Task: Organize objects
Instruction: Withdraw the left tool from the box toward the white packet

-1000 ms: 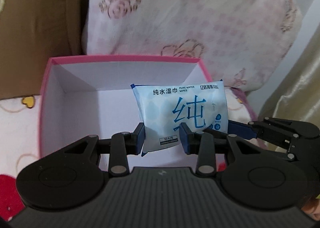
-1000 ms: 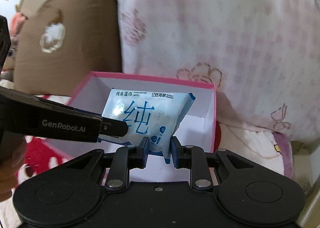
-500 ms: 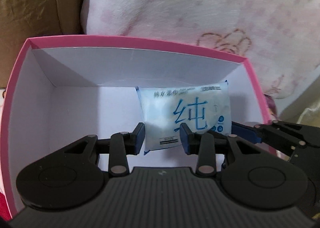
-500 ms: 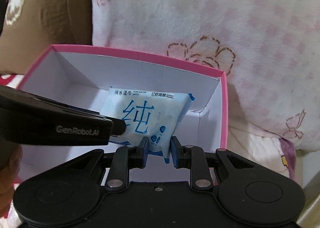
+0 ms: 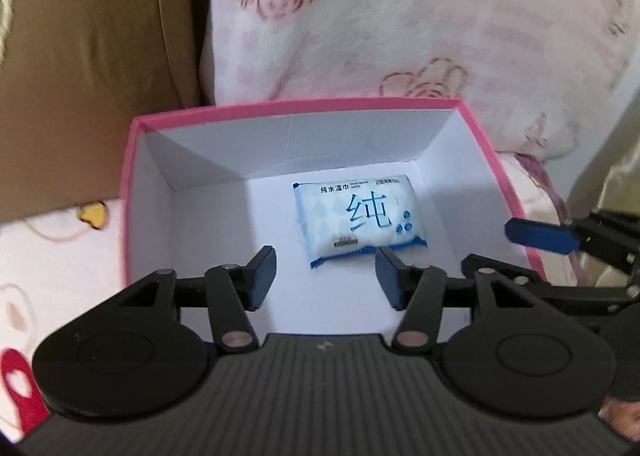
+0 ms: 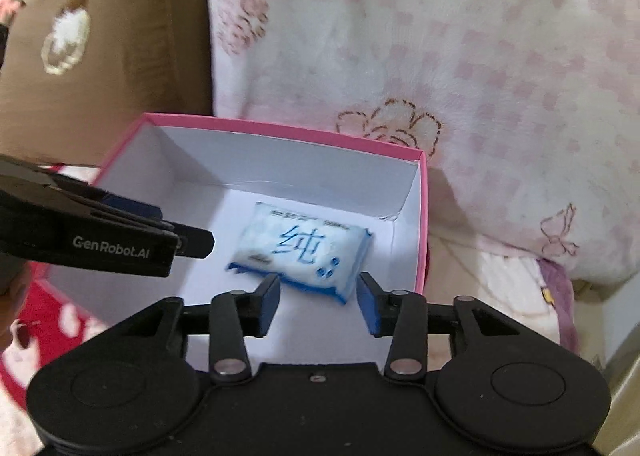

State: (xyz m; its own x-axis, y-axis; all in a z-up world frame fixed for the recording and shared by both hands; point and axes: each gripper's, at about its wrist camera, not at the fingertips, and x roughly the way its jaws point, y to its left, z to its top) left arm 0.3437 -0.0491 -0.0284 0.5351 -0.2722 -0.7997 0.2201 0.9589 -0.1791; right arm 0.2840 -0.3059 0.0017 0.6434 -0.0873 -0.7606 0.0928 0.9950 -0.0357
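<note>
Your left hand-held gripper and right hand-held gripper have just been opening and stand apart, nothing between them. The soft blue-and-white wet-wipes packet lies flat near the far right corner of the pink-rimmed white cardboard box. Lift both straight out, clear of its rim.

Wipes pack: large blue character "纯" at centre of the face. Top edge, left: "纯水湿巾" in small blue print. Further small print and a logo follow to the right along the top edge; too small to read. A barcode-like strip sits near the lower edge; unreadable.

Left hand-held gripper: "GenRobot.AI" in pale lettering on the black side of the finger, seen in the right wrist view.
</note>
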